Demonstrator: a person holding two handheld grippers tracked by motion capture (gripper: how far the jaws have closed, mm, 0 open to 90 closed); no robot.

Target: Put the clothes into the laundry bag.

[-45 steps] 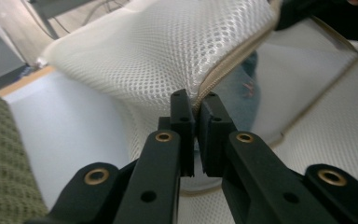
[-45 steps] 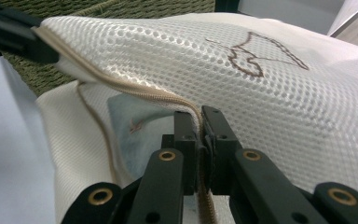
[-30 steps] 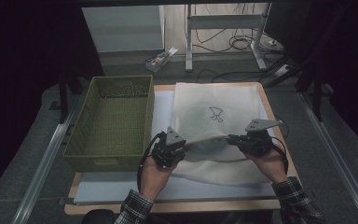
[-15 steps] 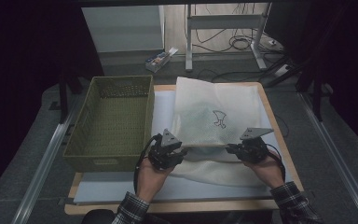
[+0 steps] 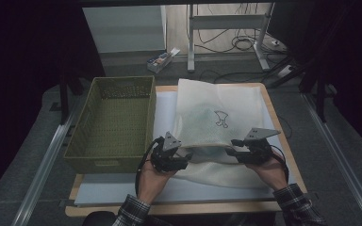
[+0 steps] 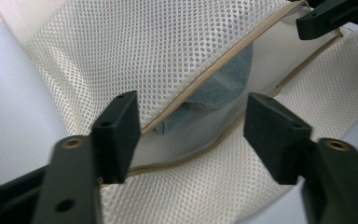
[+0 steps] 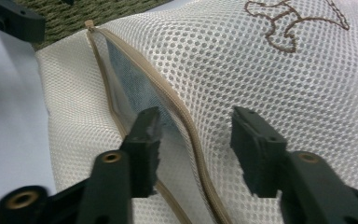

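Both sets of jaws have just been opening and now stand apart over the mesh bag's (image 5: 217,122) tan zipper edge, gripping nothing: left gripper (image 5: 183,154) at one end of the mouth, right gripper (image 5: 233,151) at the other. The bag lies mid-table (image 5: 283,141), basket (image 5: 111,122) just left, bare board nearer the person.

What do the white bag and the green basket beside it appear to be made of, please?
The white bag looks like soft synthetic mesh fabric, matt: even small holes, tan zip edging, a stitched motif. The green basket seems to be rigid moulded plastic, though it could be woven: straight perforated walls with a dull sheen.
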